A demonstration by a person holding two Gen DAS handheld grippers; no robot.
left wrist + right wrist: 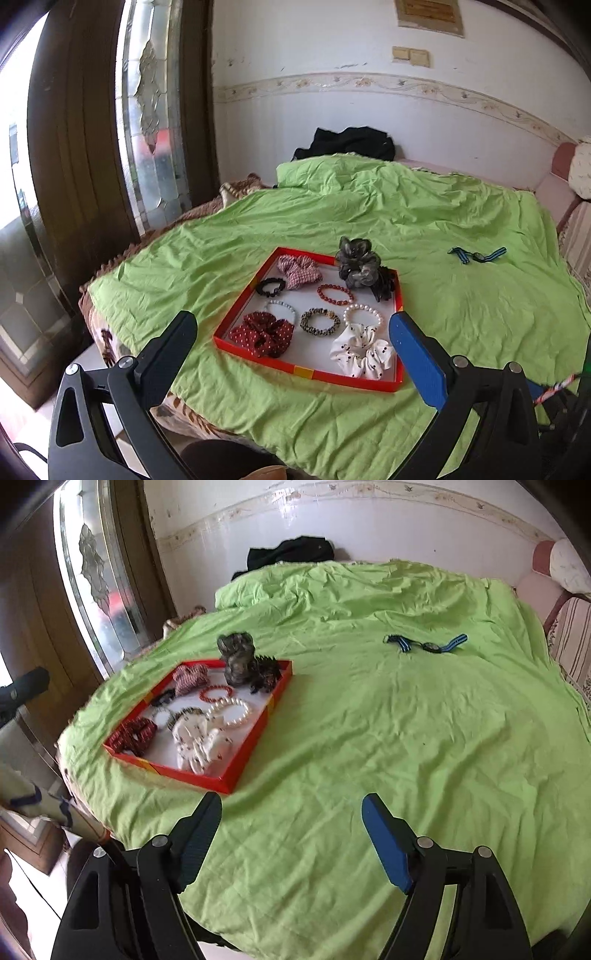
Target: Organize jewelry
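Observation:
A red-rimmed tray (266,356) lies on the green bedspread (461,314). It holds a white dotted scrunchie (362,350), a dark red dotted scrunchie (262,332), a pearl bracelet (364,314), a red bead bracelet (335,293) and several more bands. A watch with a blue striped strap (476,255) lies alone further right. My left gripper (291,325) hovers open before the tray's near edge, holding nothing. In the right wrist view the tray (184,773) is at the left and the watch (428,645) far ahead. My right gripper (291,805) is open over bare bedspread.
A black garment (347,142) is bunched at the far end of the bed against the white wall. A glass-panelled wooden door (155,122) stands left of the bed. A striped, cushioned seat (569,635) borders the right side. The bed's near edge drops to the floor.

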